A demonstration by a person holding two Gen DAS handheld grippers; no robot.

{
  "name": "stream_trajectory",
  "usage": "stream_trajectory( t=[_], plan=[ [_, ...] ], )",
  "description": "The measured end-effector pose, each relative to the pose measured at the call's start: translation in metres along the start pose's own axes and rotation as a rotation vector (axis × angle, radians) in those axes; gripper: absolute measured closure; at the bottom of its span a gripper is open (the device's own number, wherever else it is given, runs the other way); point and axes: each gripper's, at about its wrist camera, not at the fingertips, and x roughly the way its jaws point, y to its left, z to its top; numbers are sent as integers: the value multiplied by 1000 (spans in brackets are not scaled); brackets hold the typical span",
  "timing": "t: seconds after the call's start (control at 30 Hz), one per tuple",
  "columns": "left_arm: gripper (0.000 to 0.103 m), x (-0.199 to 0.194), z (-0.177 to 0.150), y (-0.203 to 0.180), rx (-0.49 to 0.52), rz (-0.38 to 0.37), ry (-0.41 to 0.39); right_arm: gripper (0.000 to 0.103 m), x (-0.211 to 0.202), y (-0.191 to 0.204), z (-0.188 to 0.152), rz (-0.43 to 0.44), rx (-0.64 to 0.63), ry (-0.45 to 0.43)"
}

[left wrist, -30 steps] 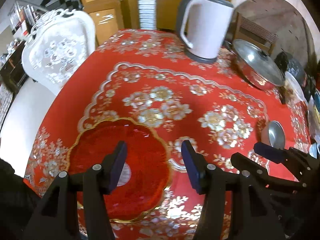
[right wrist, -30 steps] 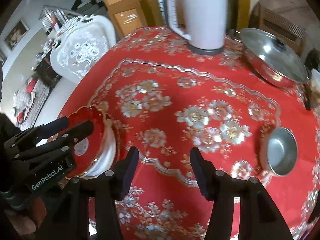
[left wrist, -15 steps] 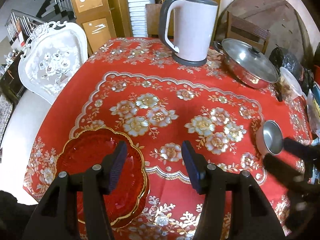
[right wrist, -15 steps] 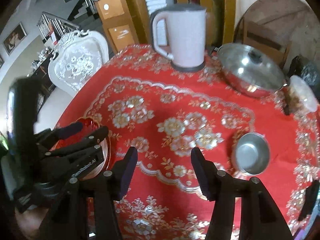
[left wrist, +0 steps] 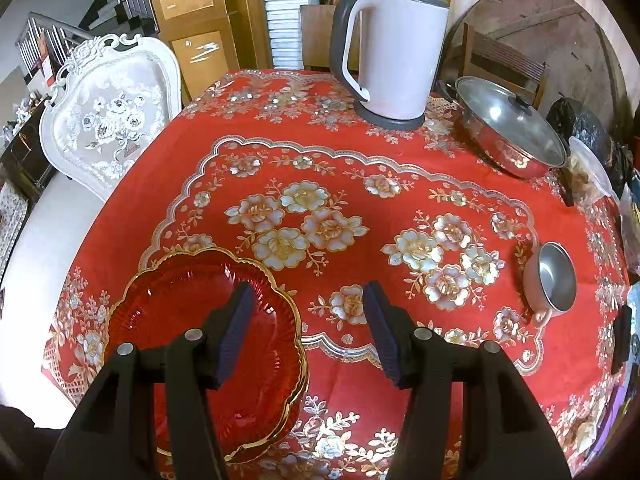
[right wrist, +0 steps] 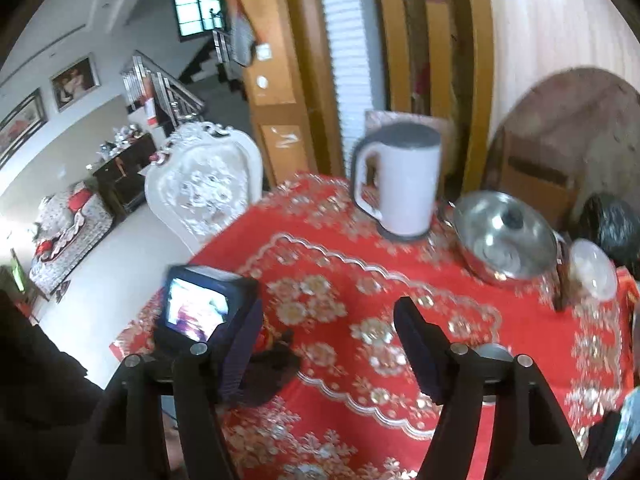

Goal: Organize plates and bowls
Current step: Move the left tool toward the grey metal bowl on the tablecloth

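On the near left of the table point(left wrist: 400, 152), just short of its edge, a red plate point(left wrist: 180, 312) with a scalloped gold rim lies flat on the flowered red cloth. The left hand-held gripper point(left wrist: 306, 328) hangs above it with its jaws apart and nothing between them; one finger point(left wrist: 236, 332) stands over the plate's middle, the other over bare cloth. Well to the right, near the table's right edge, a small metal bowl point(left wrist: 554, 280) sits upright and empty.

The plate looks like ribbed glass or glossy plastic: stiff, smooth, likely slippery and liable to chip, so the fluted rim is the place to pinch it, one finger under and one over. It seems to sit high, as if stacked on something, though I cannot tell what lies beneath. The bowl looks light, thin-walled and rigid, best taken by its lip, and it may slide on the cloth when pushed.

The right hand-held gripper point(right wrist: 328, 344) is also spread open and empty, raised and pointed toward the far side, where a white kettle point(right wrist: 404, 184) and a lidded steel pot point(right wrist: 504, 236) stand. That view is blurred. The bowl shows there only as a grey sliver behind the right finger, and the plate is hidden behind the left gripper's body and its small lit screen point(right wrist: 198, 308). The plate's near rim is covered in the left view by the gripper's arms.
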Motion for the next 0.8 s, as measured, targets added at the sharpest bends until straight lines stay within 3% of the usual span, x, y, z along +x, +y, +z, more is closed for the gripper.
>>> stream_trajectory(
  t=[0.27, 0.8],
  plan=[
    [48, -1, -2, -4, 12, -11, -4, 33, 4, 34, 6, 50, -73, 7],
    [48, -2, 2, -27, 46, -16, -13, 33, 8, 24, -1, 47, -60, 35]
  ],
)
